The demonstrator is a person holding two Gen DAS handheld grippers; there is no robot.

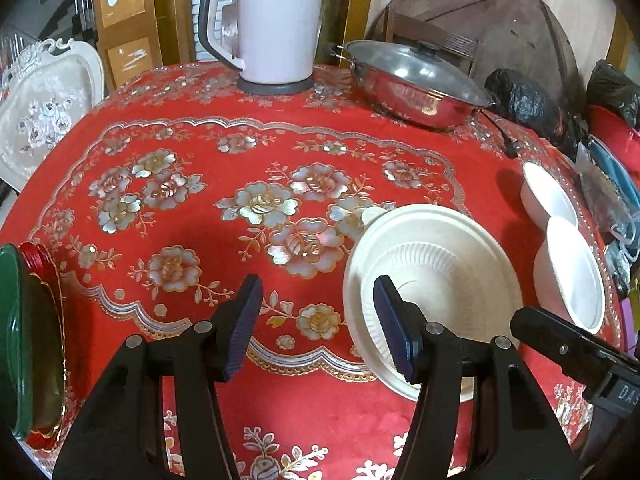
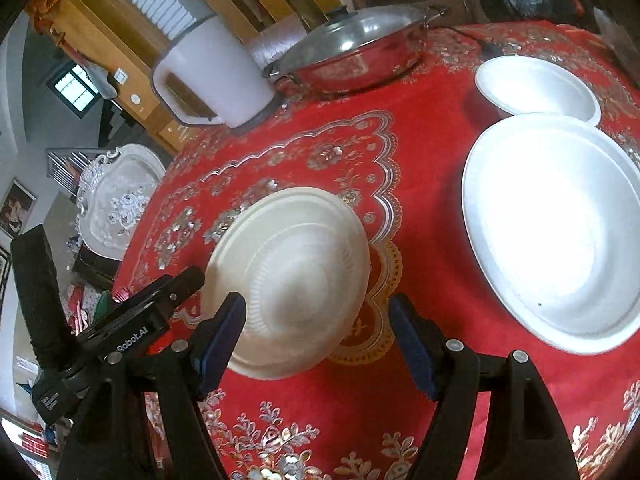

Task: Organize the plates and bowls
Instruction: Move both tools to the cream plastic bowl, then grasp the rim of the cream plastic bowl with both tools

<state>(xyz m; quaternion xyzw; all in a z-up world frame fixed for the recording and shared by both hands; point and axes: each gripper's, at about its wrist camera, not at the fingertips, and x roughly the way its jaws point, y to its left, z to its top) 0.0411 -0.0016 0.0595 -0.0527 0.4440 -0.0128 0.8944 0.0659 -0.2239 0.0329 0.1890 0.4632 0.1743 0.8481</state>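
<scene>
A small ribbed cream paper plate (image 1: pixel 432 264) lies on a larger cream plate (image 1: pixel 420 220) on the red flowered tablecloth (image 1: pixel 208 216). My left gripper (image 1: pixel 320 324) hovers open at the stack's left edge, its right finger over the rim and only cloth between the pads. My right gripper (image 2: pixel 316 336) stands open just in front of the same stack (image 2: pixel 296 264), whose near edge reaches between its fingers untouched. Two white bowls (image 2: pixel 556 232) (image 2: pixel 536 84) sit to the right, side by side. A finger (image 1: pixel 560 344) of the right gripper shows near the closer bowl (image 1: pixel 576 276).
A pale kettle (image 1: pixel 276 20) and a lidded steel pan (image 1: pixel 416 80) stand at the table's far side. Black bags (image 1: pixel 528 104) and clutter line the right edge. A green and red tray (image 1: pixel 28 340) sits at the left edge, with a white ornate chair (image 1: pixel 44 108) beyond.
</scene>
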